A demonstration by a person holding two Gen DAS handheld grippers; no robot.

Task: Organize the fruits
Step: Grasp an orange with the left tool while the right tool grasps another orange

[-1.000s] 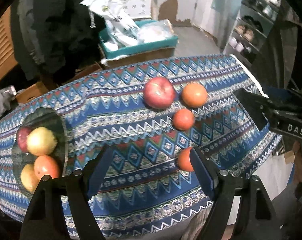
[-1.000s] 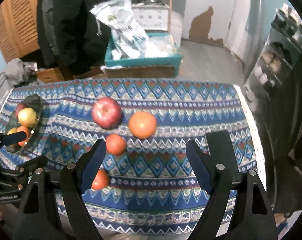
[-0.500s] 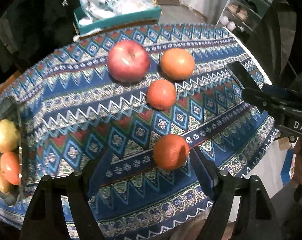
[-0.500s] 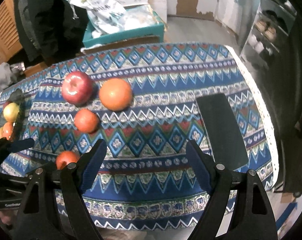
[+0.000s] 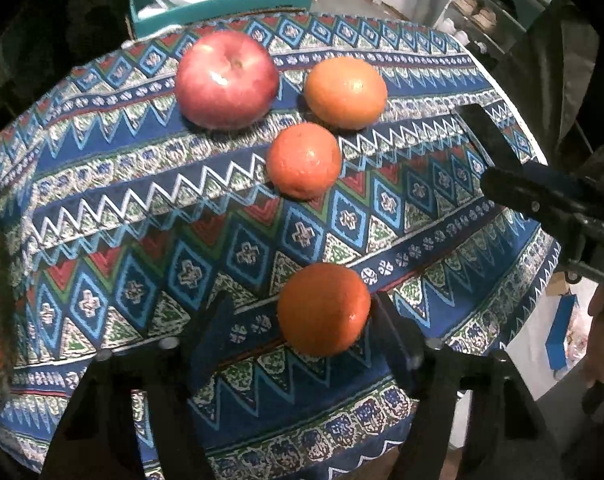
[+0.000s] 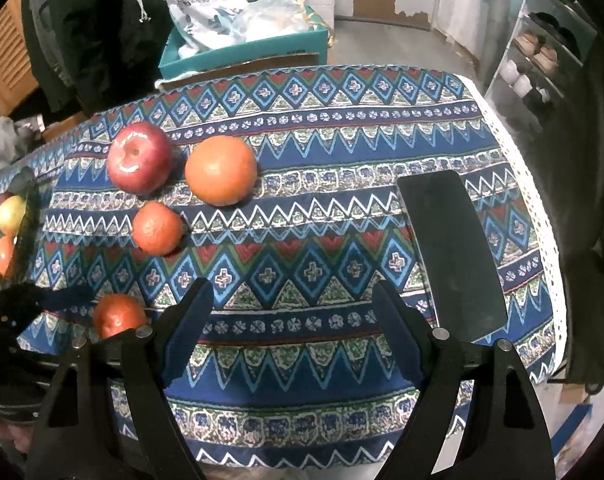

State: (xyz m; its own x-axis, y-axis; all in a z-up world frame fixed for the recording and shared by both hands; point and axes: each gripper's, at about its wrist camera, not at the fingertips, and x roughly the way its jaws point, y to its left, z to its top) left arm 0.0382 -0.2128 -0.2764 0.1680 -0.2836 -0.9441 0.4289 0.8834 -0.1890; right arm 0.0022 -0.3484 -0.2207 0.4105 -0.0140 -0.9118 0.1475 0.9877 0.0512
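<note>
The blue zigzag-patterned woven tablecloth [image 6: 342, 216] has a white lace hem on its right edge; its right half is bare but for a flat black rectangular pad [image 6: 454, 252]. The left gripper [image 5: 302, 332] sits low at the near edge, tongs spread around the nearest glossy round orange [image 5: 324, 308], its right finger [image 5: 394, 340] just beside it. The right gripper [image 6: 290, 328] hovers spread, holding nothing. Farther off lie a shiny red apple [image 5: 227, 79], a large dimpled orange [image 5: 345, 92] and a small orange [image 5: 304, 160].

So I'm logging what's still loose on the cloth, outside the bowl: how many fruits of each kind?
Red apple: 1
Large orange: 1
Small reddish-orange mandarins, middle and nearest: 2
Total: 4
</note>
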